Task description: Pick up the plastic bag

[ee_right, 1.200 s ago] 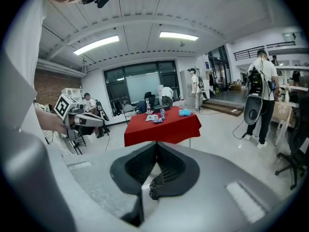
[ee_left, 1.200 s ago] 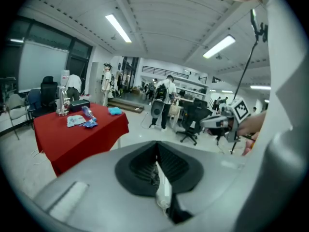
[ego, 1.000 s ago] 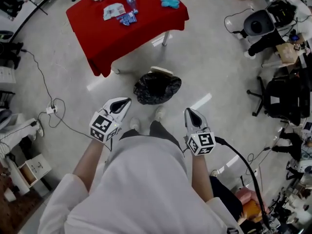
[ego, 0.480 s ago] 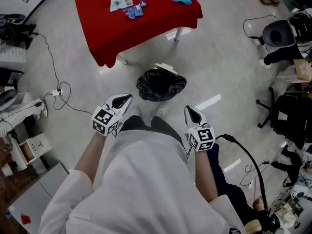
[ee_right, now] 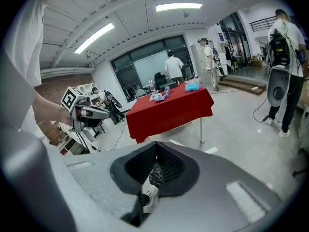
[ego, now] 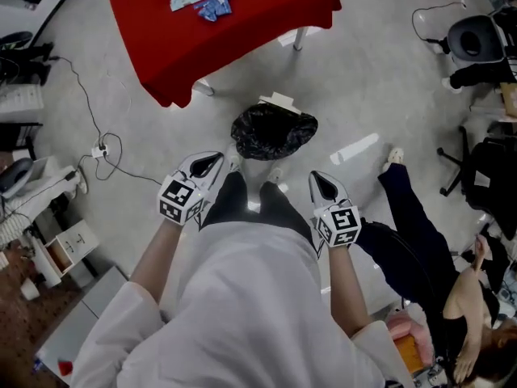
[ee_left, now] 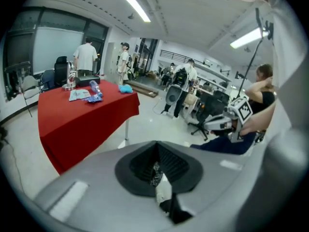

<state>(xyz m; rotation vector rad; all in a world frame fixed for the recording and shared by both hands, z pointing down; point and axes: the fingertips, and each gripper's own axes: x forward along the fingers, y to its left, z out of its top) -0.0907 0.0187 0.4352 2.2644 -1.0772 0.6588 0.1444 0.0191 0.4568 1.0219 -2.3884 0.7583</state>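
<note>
Grey polished floor [ego: 380,95] with a red-draped surface [ego: 234,39]; plastic bag [ego: 273,132] stands on the floor near its front edge.
Surface top is cut off by the frame edge; the small blue items [ego: 212,6] on it are too small to identify. Plastic bag is black, crinkled and glossy, mouth facing up; its contents cannot be made out. Left gripper [ego: 212,162] and right gripper [ego: 317,178] flank the person's legs, short of the bag, jaws clenched on nothing.
</note>
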